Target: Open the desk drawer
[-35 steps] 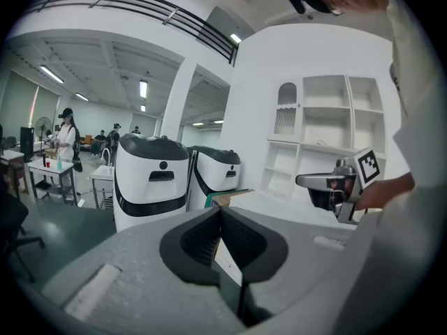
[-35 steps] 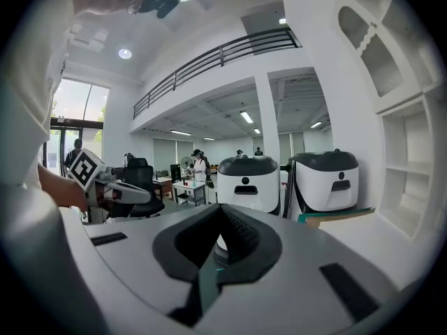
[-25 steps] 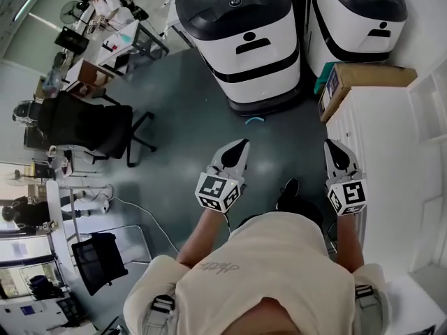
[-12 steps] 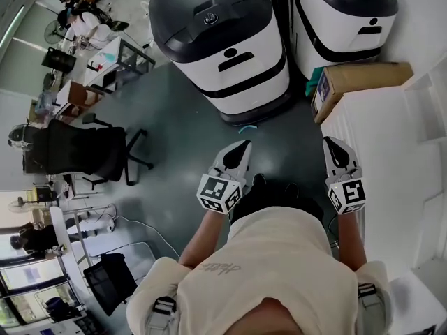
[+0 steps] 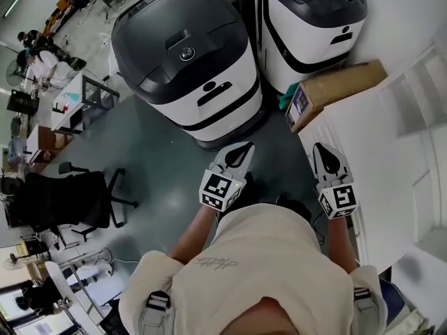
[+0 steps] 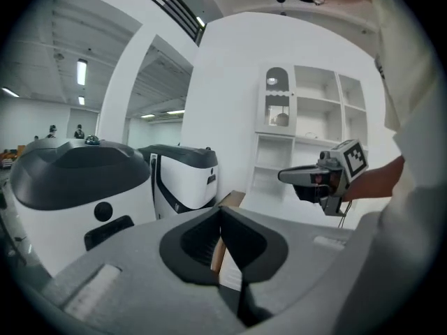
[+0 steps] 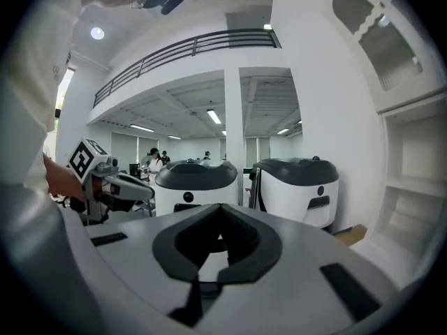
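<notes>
No desk drawer shows plainly in any view. In the head view my left gripper (image 5: 241, 147) and right gripper (image 5: 323, 147) are held in front of the person's chest, above the dark floor, both pointing forward. Each is shut with nothing between its jaws. The left gripper view has the left gripper (image 6: 221, 211) closed at the tips, with the right gripper (image 6: 283, 176) in the air to its right. From the right gripper view, the right gripper (image 7: 220, 208) points at the machines and the left gripper (image 7: 148, 185) is at the left.
Two large white-and-black machines (image 5: 188, 54) (image 5: 307, 19) stand just ahead. A cardboard box (image 5: 335, 89) lies on a white surface (image 5: 356, 152) at the right, beside a white shelf unit (image 5: 412, 103). A black office chair (image 5: 63, 201) and desks are at the left.
The person has walked forward: the machines, the box and the white surface have come closer and lower in the head view. Both grippers keep the same shut pose in front of the chest.
</notes>
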